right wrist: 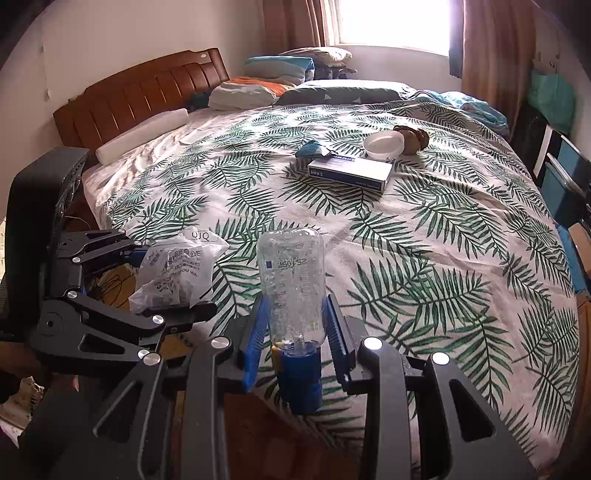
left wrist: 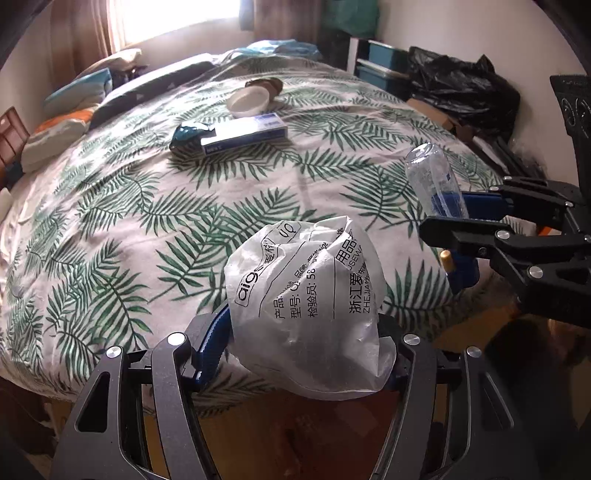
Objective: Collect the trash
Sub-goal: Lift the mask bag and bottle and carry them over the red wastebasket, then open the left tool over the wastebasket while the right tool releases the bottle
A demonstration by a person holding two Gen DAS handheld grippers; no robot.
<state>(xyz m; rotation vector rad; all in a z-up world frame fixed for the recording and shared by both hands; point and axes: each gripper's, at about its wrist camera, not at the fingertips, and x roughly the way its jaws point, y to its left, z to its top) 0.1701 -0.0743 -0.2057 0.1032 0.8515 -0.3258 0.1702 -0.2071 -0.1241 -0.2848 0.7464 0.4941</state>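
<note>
Over bed (right wrist: 424, 240), both grippers tilt down, gripping bag (left wrist: 306, 295) and bottle (right wrist: 291, 280).

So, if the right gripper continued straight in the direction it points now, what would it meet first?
Probably the leaf-print bedcover. The right gripper, shut on the plastic bottle, points down at bare cover; the blue-and-white box lies farther on. Depth is uncertain.

From the left wrist we are looking down along our jaws from the foot of the bed (left wrist: 184, 192), facing the window (left wrist: 177, 18), with the right gripper (left wrist: 443, 229) close at our right edge. From the right wrist we are facing the headboard (right wrist: 140, 96), the left gripper (right wrist: 177, 288) close at left. Both views are sharing the bedspread and the box (right wrist: 349, 171) in mid-bed.
</note>
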